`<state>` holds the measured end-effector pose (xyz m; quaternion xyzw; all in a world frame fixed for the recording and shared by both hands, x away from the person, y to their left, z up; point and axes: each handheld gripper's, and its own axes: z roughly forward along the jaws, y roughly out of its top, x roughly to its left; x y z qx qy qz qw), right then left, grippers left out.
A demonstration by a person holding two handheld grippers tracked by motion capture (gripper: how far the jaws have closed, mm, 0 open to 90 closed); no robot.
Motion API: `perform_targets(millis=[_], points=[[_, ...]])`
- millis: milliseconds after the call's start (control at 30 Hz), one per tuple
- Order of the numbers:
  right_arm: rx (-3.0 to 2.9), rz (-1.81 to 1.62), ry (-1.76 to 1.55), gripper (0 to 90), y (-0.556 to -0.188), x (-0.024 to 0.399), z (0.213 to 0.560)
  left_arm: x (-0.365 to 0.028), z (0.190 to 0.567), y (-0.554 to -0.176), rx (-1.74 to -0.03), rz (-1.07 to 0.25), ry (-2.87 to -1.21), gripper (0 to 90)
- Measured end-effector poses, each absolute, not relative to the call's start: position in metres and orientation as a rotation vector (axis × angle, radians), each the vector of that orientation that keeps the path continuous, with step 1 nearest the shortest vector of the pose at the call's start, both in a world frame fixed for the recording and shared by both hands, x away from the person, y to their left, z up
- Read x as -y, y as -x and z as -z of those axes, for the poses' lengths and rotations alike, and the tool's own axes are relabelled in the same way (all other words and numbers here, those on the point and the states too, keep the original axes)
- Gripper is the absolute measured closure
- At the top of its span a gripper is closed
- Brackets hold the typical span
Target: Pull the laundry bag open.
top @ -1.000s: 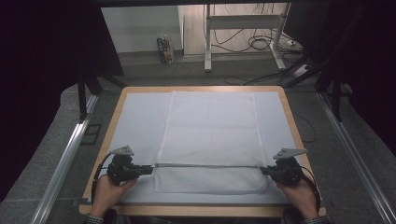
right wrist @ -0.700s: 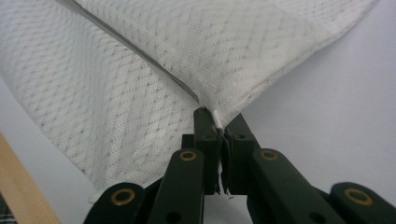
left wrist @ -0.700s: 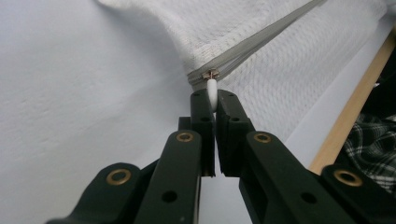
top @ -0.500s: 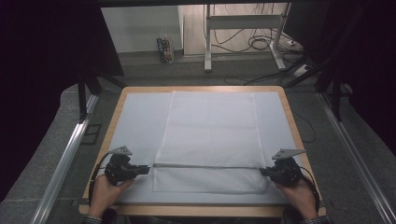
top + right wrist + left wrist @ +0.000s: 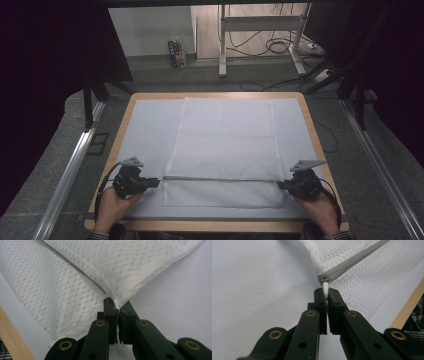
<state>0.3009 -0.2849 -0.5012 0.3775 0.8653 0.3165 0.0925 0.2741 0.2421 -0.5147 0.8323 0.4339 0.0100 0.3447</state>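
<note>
Two grippers pinch: left gripper [image 5: 325,293] jaws clamp the zipper pull [image 5: 325,287]; right gripper [image 5: 117,305] the mesh bag [image 5: 105,272] edge.

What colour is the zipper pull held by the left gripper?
White; the zipper pull shows best in the left gripper view.

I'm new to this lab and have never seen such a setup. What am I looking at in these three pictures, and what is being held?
A person sits at a table and holds a tool in each hand: two black jaws that pinch. One picture looks down from above; the other two come from cameras riding on each tool, looking along its jaws. On the table lies a white mesh laundry bag with a grey zipper running across it. The left hand-held gripper is shut on the white zipper pull at that end of the zipper. The right hand-held gripper pinches the bag's edge at the zipper's opposite end.
</note>
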Motion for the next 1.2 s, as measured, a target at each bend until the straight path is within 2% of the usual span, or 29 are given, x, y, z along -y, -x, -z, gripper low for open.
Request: perform_targets(millis=[133,200,267,333,400,500,633,767,900,1200], points=[[-2.572,-0.927,-1.116,81.5,-0.3,0.286,0.502,-0.236,0.518,-0.274,-1.105,-0.02,-2.192,86.7],[-2.565,-0.921,-1.117,73.7,-0.3,0.286,0.502,-0.234,0.518,-0.274,-1.096,-0.045,-2.19,85.0],[-2.547,-0.918,-1.114,60.0,-0.3,0.287,0.502,-0.233,0.517,-0.274,-1.081,-0.079,-2.187,72.5],[-2.526,-0.911,-1.092,50.4,-0.3,0.287,0.502,-0.231,0.517,-0.273,-1.078,-0.113,-2.18,63.1],[-2.503,-0.907,-1.076,40.7,-0.3,0.286,0.502,-0.228,0.518,-0.273,-1.072,-0.159,-2.18,48.7],[-2.469,-0.91,-1.034,30.3,-0.3,0.284,0.501,-0.225,0.52,-0.273,-1.068,-0.206,-2.178,35.2],[-2.435,-0.912,-1.018,19.8,-0.299,0.283,0.5,-0.223,0.518,-0.271,-1.065,-0.238,-2.156,23.1],[-2.406,-0.919,-1.024,13.1,-0.295,0.284,0.496,-0.223,0.511,-0.266,-1.069,-0.264,-2.102,11.4],[-2.386,-0.948,-1.021,8.0,-0.29,0.286,0.491,-0.226,0.505,-0.255,-1.049,-0.312,-2.074,5.0],[-2.368,-0.969,-0.997,2.5,-0.275,0.29,0.486,-0.236,0.509,-0.229,-1.077,-0.442,-2.068,3.5]])
